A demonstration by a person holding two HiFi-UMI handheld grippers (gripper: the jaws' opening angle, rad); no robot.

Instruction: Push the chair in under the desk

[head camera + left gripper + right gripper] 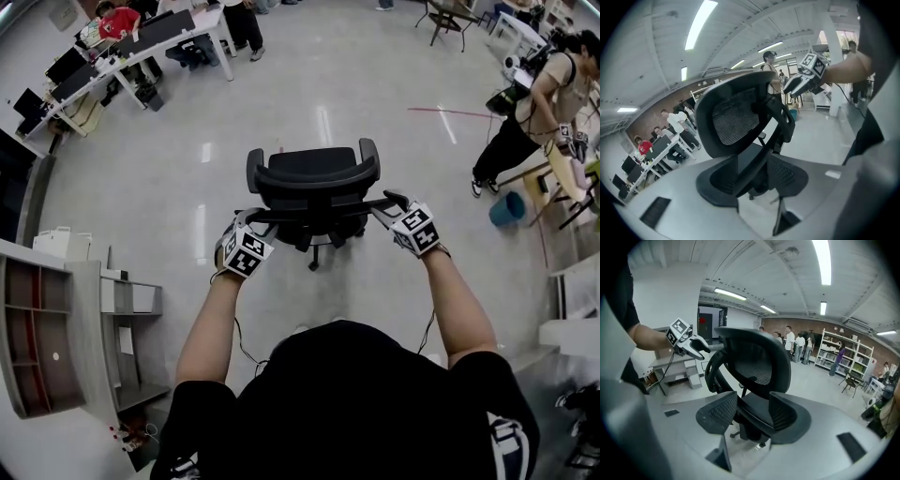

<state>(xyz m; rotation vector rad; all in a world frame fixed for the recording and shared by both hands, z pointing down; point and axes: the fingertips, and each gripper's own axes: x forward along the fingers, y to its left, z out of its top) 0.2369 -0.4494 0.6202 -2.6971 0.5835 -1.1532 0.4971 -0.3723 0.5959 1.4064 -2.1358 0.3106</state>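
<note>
A black mesh office chair (314,183) stands on the shiny floor just in front of me, its back turned toward me. A thin black crossbar (319,212) runs behind its backrest. My left gripper (251,217) sits at the bar's left end and my right gripper (392,202) at its right end. In the left gripper view the bar (761,154) crosses between the parted pads of the left gripper (752,180) with gaps either side. The right gripper (747,416) likewise straddles the bar (754,420) without pressing on it. Both are open.
White desk units with shelves and drawers (56,328) stand close at my left. A long desk (159,37) with seated people is far left. At the right a person (525,122) bends beside a blue bin (507,208). Open floor lies beyond the chair.
</note>
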